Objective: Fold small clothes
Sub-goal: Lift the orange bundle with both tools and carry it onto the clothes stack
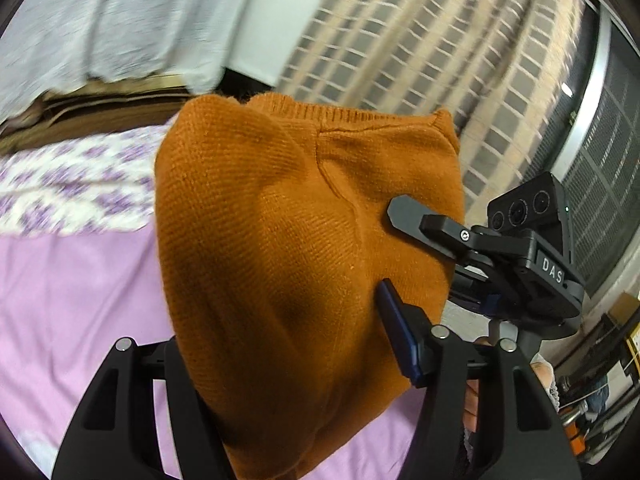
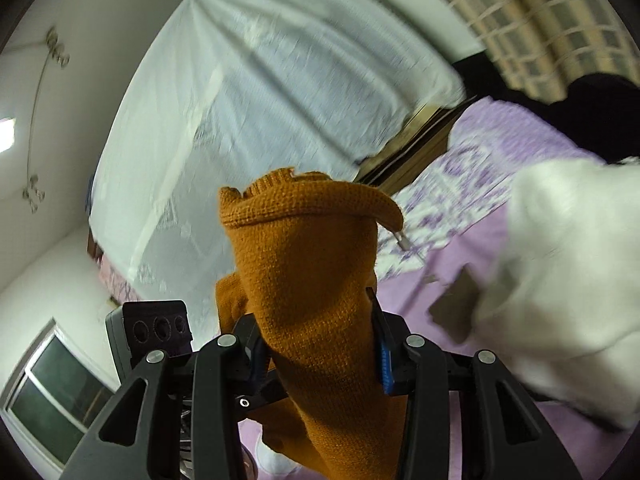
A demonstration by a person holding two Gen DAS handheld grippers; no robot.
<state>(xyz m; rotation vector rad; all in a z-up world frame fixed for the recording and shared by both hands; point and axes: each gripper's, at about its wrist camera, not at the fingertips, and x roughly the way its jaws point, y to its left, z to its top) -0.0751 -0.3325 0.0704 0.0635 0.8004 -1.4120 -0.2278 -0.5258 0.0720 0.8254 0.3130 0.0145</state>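
Observation:
An orange knitted garment (image 1: pixel 288 248) hangs lifted above the purple bed sheet (image 1: pixel 72 304). My left gripper (image 1: pixel 288 360) is shut on its lower part; the cloth hides the left finger and only the blue-padded right finger (image 1: pixel 400 336) shows. My right gripper (image 1: pixel 394 248) shows at the garment's right side in the left wrist view. In the right wrist view the right gripper (image 2: pixel 316 340) is shut on a bunched fold of the orange garment (image 2: pixel 312 264), which stands up between the fingers.
A white garment (image 2: pixel 568 280) lies on the purple sheet (image 2: pixel 448 272) to the right. A purple-flowered pillow or quilt (image 1: pixel 76 180) lies behind. White lace curtain (image 2: pixel 248 92) and a window grille (image 1: pixel 460 52) are at the back. The left gripper's body (image 2: pixel 156 328) shows at lower left.

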